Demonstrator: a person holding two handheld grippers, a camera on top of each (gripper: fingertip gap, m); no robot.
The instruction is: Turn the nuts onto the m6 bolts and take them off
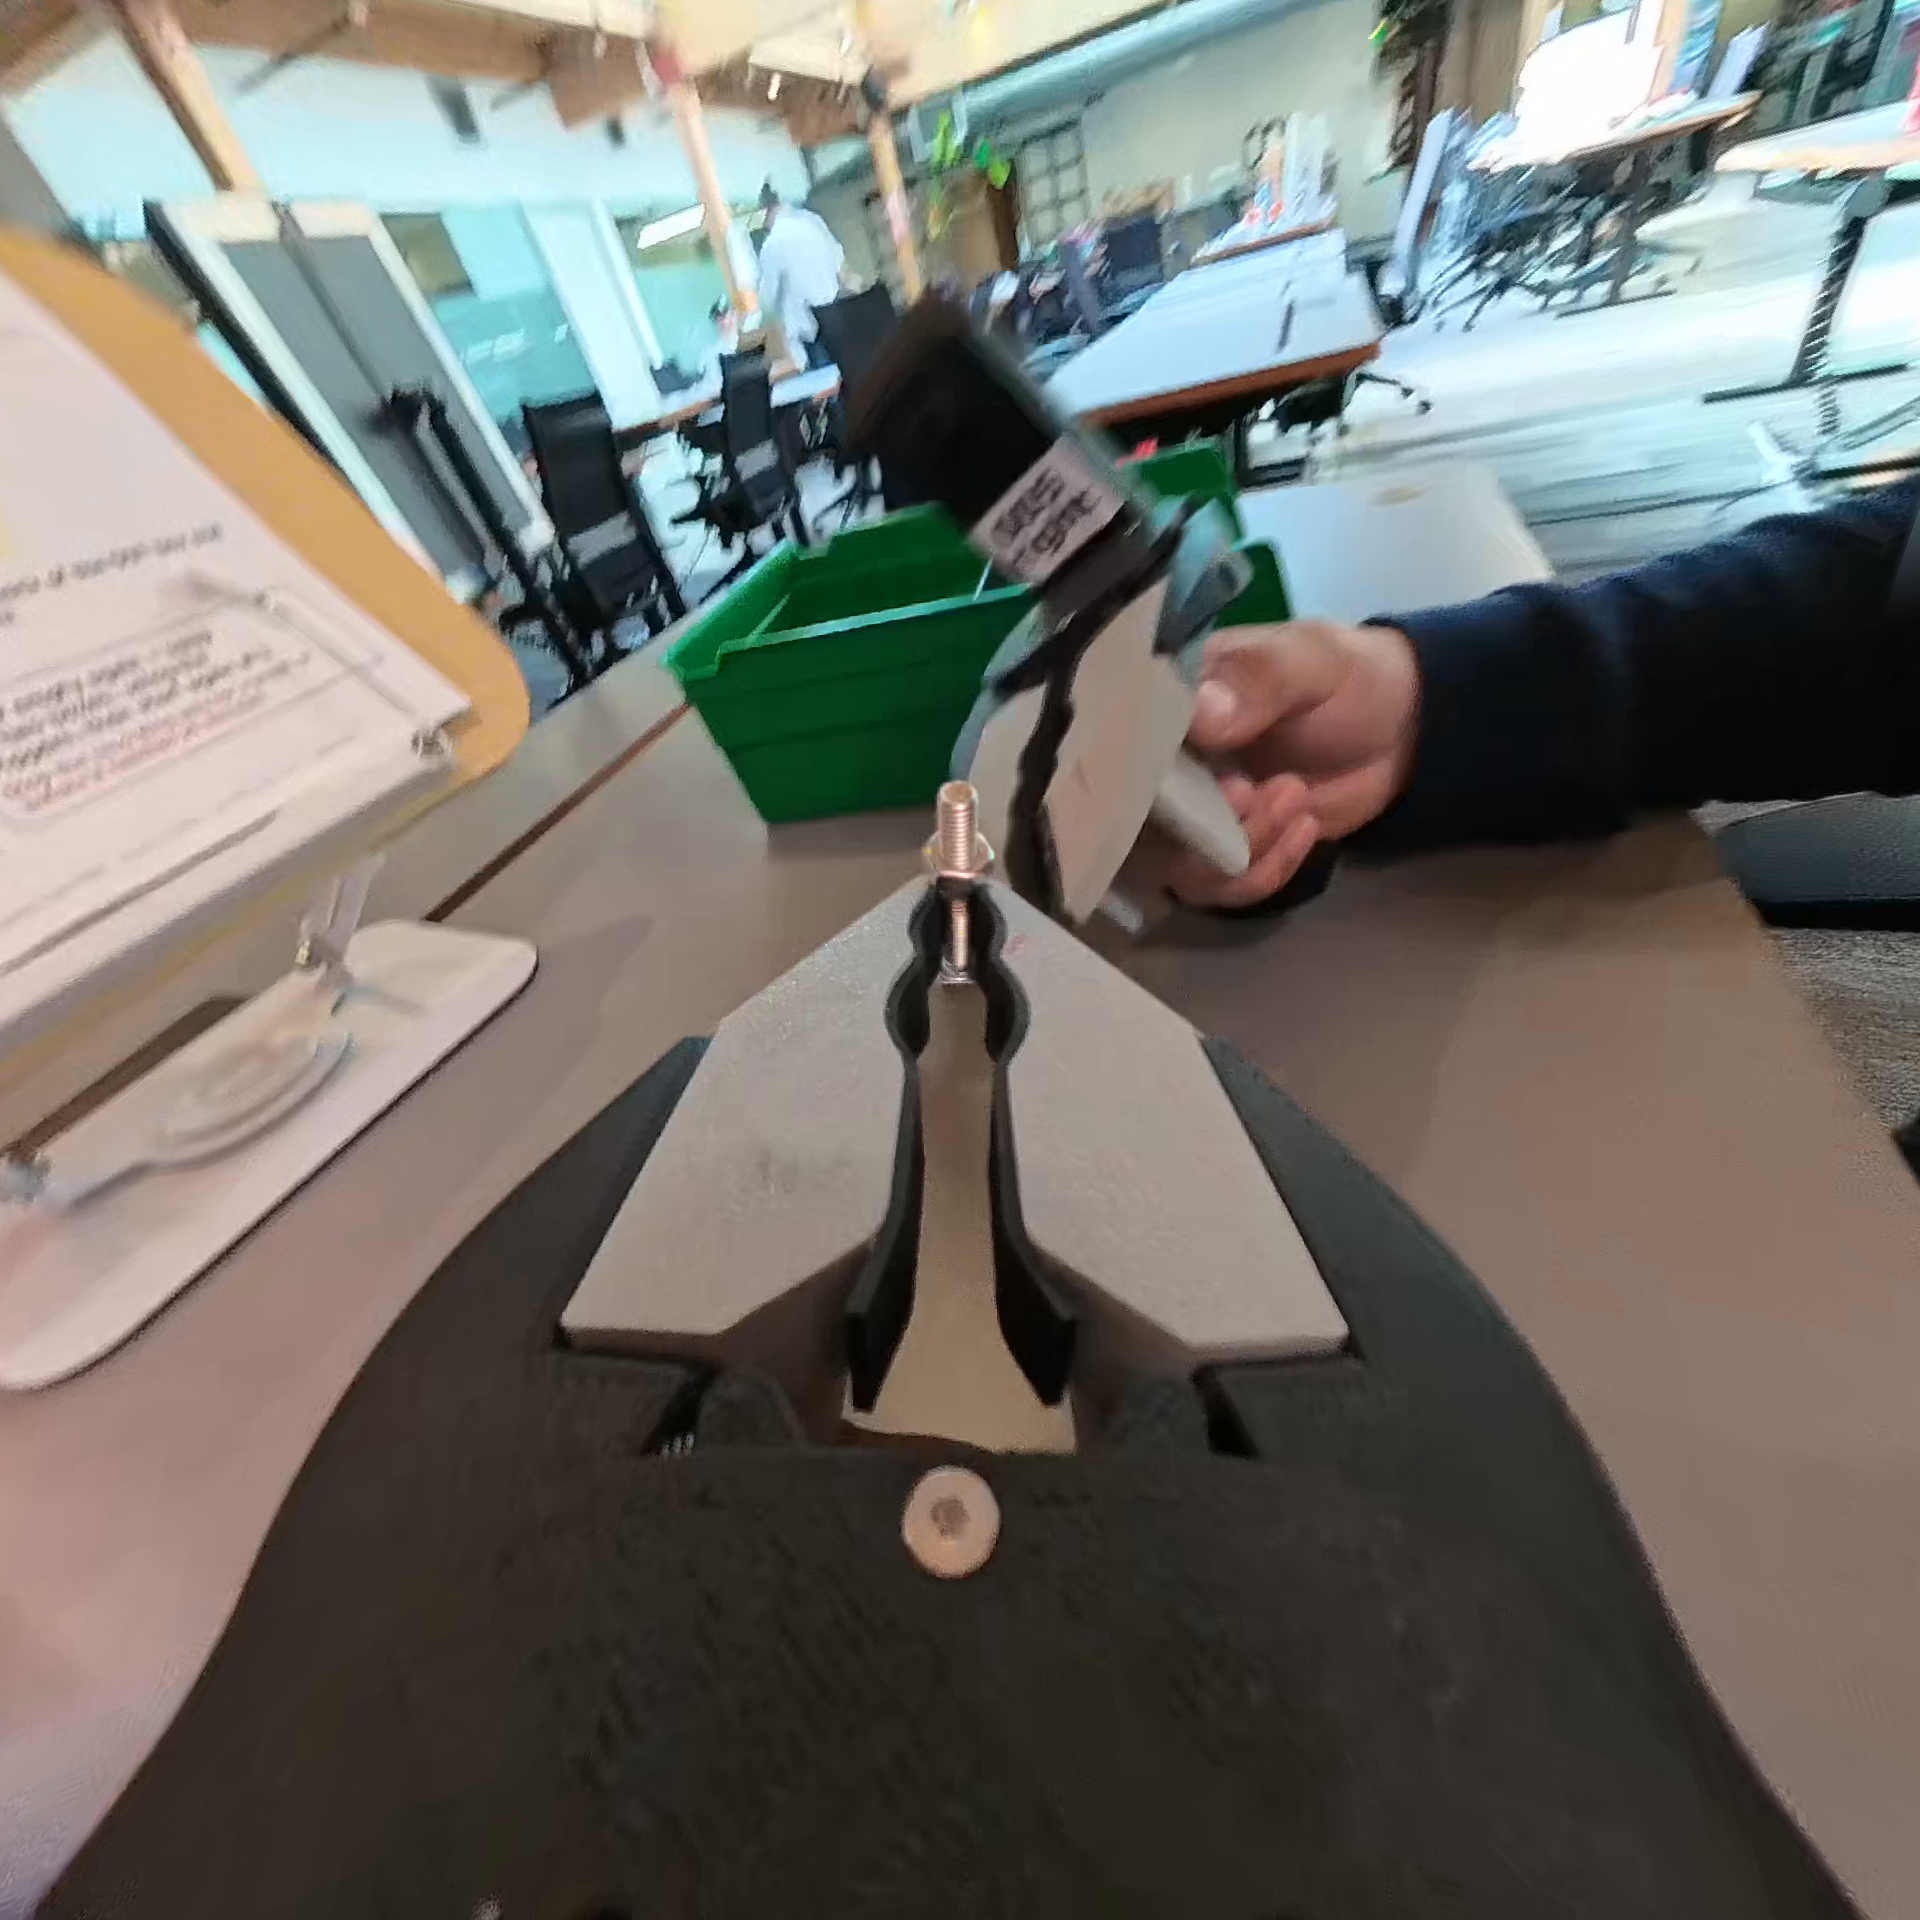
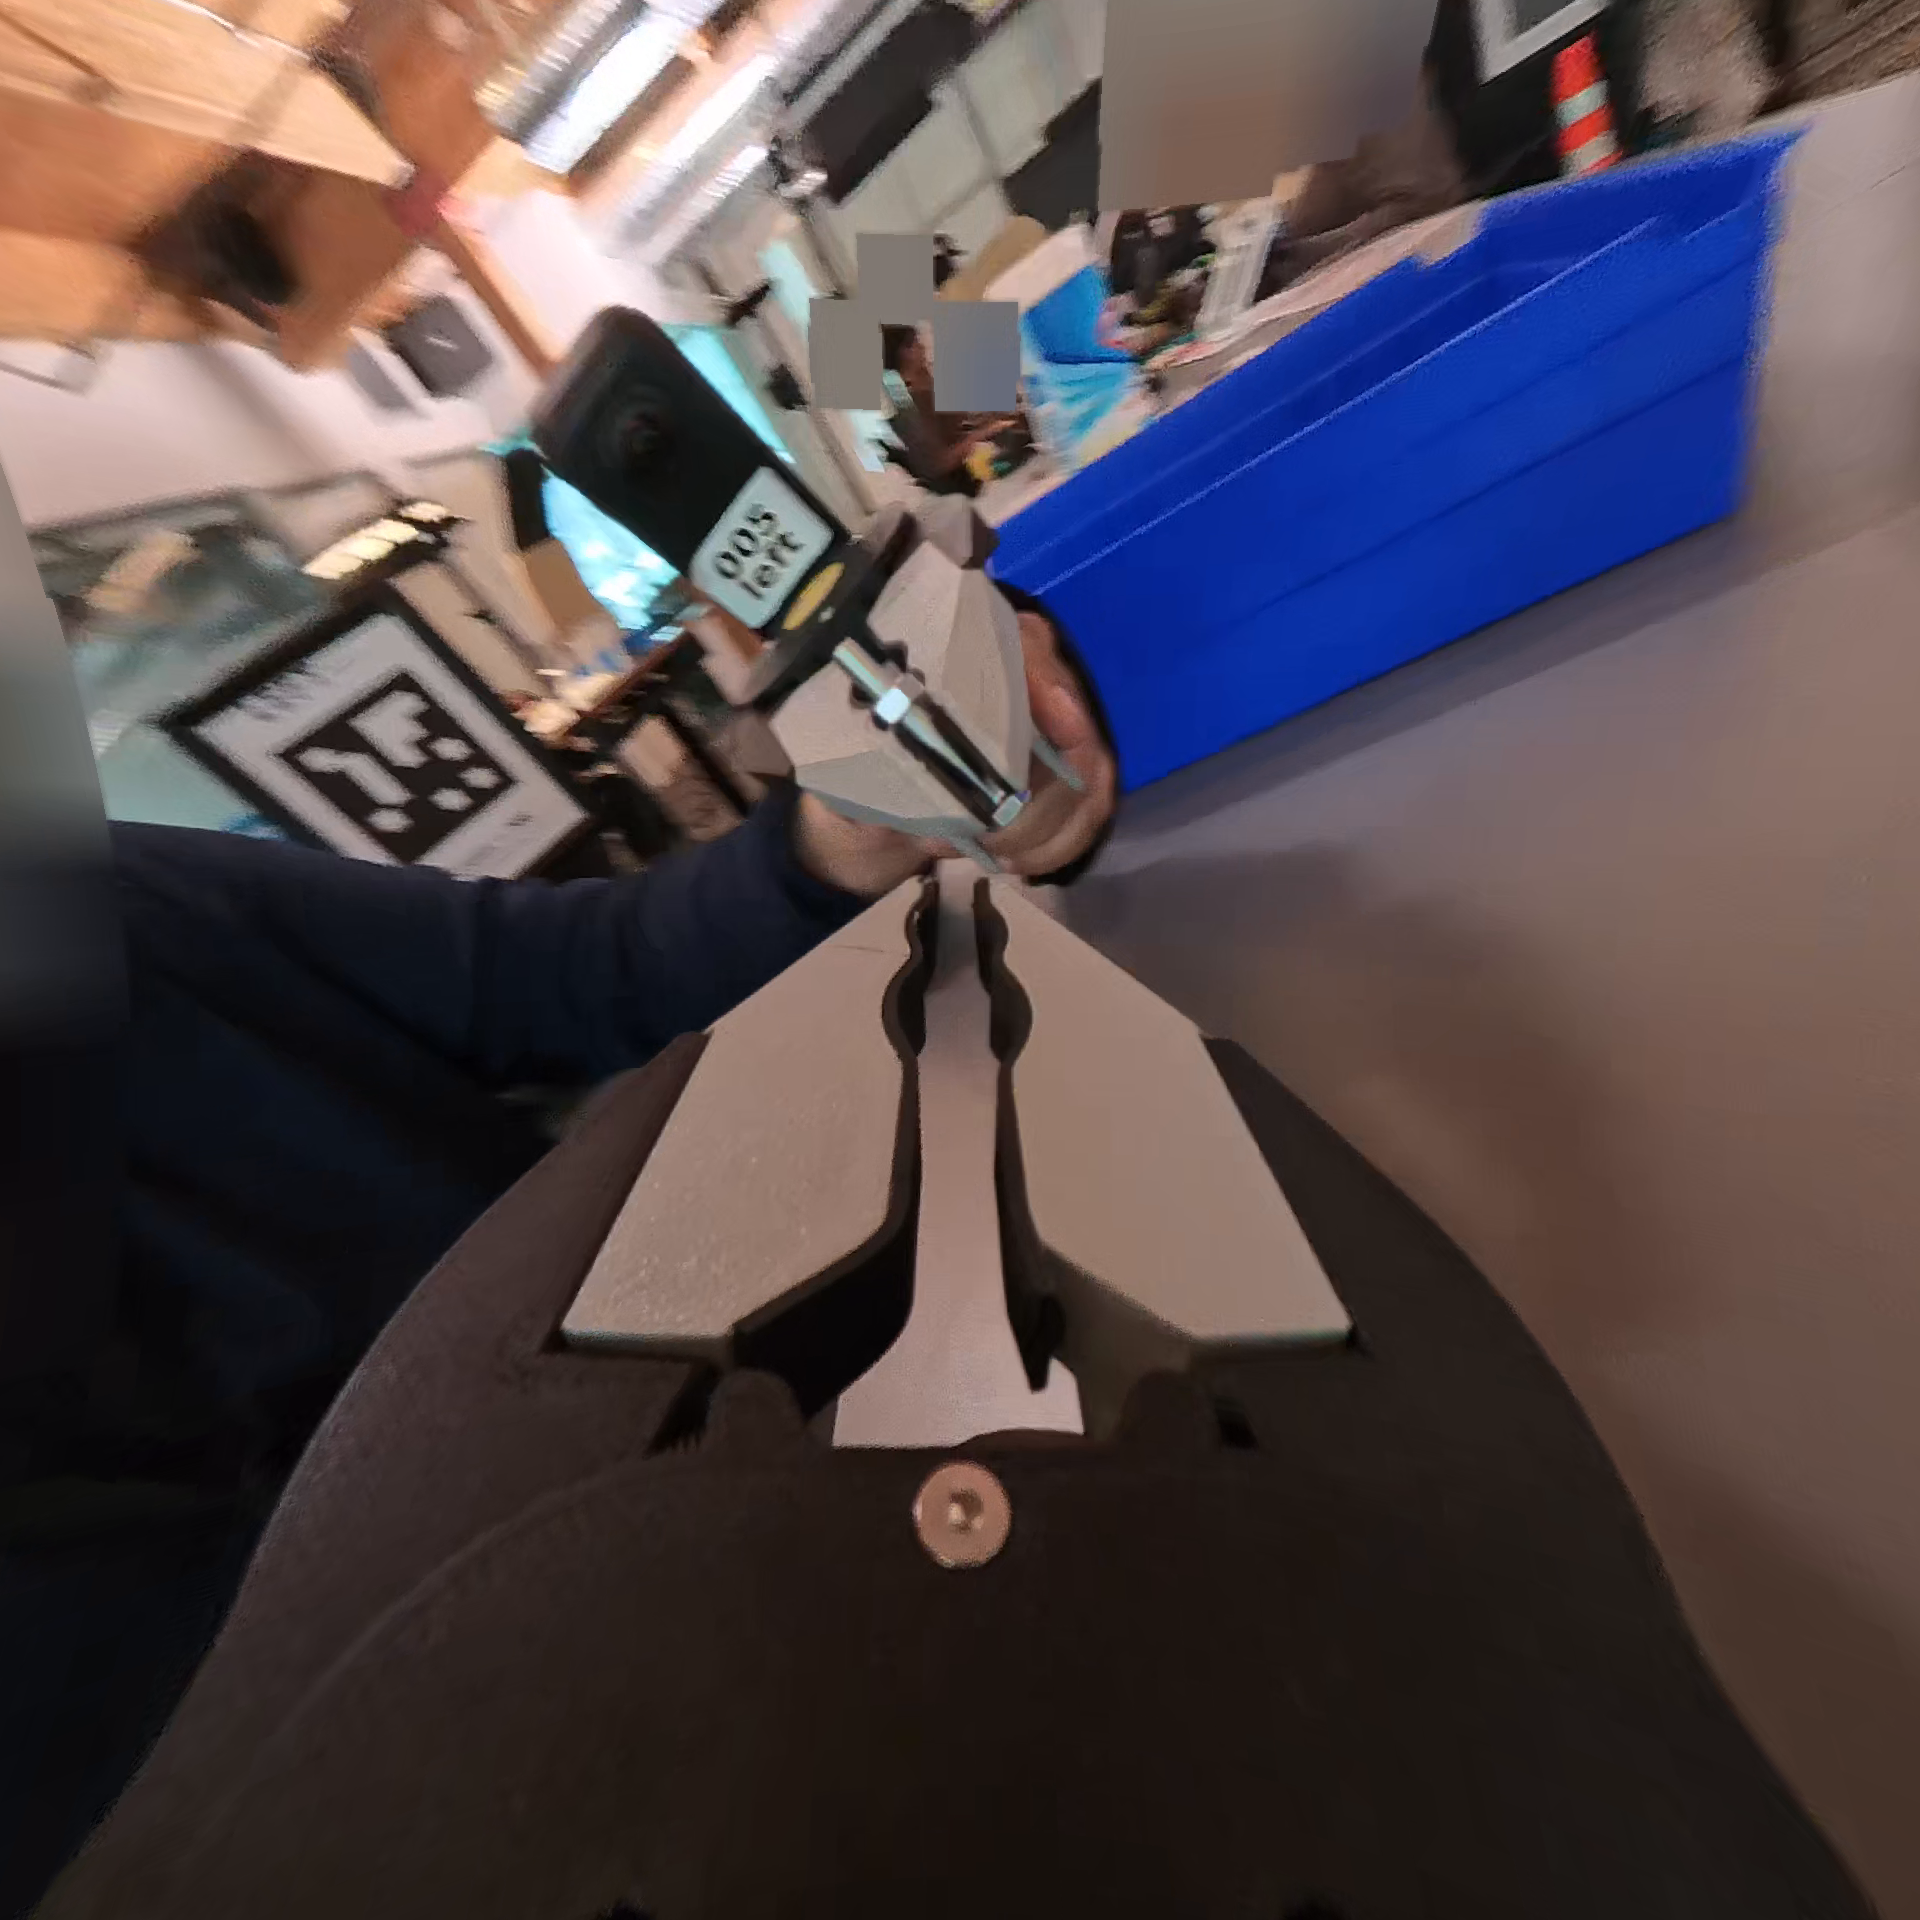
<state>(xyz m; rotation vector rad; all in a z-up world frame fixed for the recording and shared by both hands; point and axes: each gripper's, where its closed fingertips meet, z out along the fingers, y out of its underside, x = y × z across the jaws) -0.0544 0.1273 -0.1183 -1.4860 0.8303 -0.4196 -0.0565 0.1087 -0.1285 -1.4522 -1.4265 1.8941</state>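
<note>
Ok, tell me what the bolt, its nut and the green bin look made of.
Bolt: bright silvery metal, likely steel, glinting along its threads. Nut: the same shiny metal look. Green bin: evenly coloured, smooth moulded walls, probably plastic. The left tongs hold the bolt.

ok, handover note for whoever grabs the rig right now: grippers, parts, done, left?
Left gripper: shut on the silver threaded M6 bolt, shaft pointing up past the fingertips.
Silver hex nut: threaded on the bolt, partway down, just above the fingertips.
Right gripper: empty, fingers slightly apart, beside the bolt and not on the nut.
Green plastic bin and blue plastic bin sit on the grey table.
Done: nut is on.
Left: probably grip the nut with the right gripper and turn it.
</note>
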